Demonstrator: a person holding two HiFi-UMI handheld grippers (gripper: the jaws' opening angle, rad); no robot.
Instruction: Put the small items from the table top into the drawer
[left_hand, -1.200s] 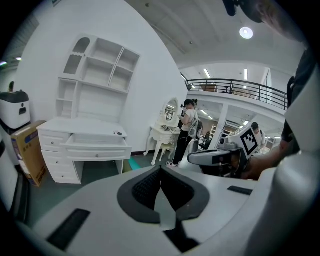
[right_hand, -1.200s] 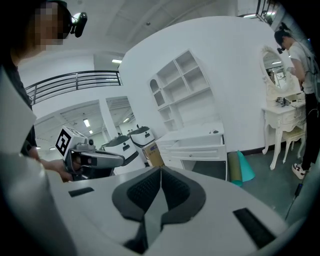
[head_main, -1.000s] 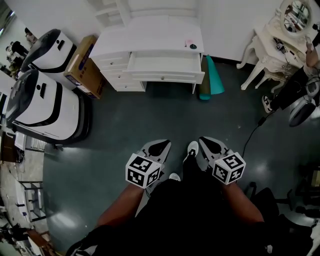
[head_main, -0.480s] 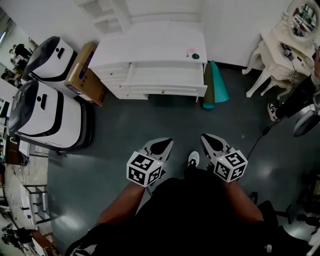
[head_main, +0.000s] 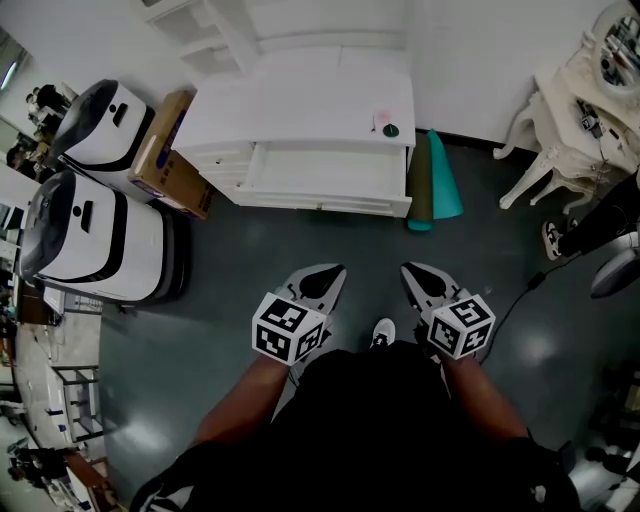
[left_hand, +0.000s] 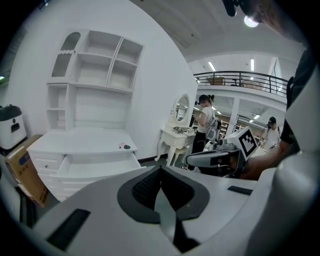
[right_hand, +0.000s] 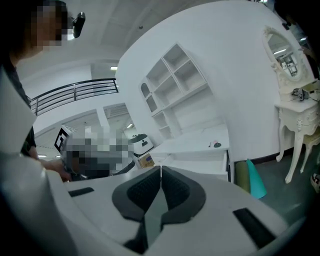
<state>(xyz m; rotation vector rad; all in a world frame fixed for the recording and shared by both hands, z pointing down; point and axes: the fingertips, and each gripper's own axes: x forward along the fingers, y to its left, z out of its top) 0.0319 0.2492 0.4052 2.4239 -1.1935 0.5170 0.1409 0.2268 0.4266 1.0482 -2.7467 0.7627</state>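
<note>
A white desk (head_main: 300, 100) stands against the far wall with its wide drawer (head_main: 320, 178) pulled open. Two small items lie at the desk top's right end: a pink one (head_main: 381, 118) and a dark round one (head_main: 391, 130); both show in the left gripper view as the pink item (left_hand: 120, 145) and the dark item (left_hand: 127, 147), and the dark item (right_hand: 216, 145) shows in the right gripper view. My left gripper (head_main: 332, 270) and right gripper (head_main: 408, 270) hang side by side over the floor, well short of the desk. Both are shut with nothing held.
Two white robot bases (head_main: 85, 210) and a cardboard box (head_main: 165, 150) stand left of the desk. Rolled teal and olive mats (head_main: 435, 180) lean at its right. An ornate white vanity (head_main: 580, 100) is at far right; a cable (head_main: 515, 290) crosses the grey floor.
The desk has slid lower and nearer in the head view as the person steps toward it. Both grippers stay shut and keep their place in front of the body.
</note>
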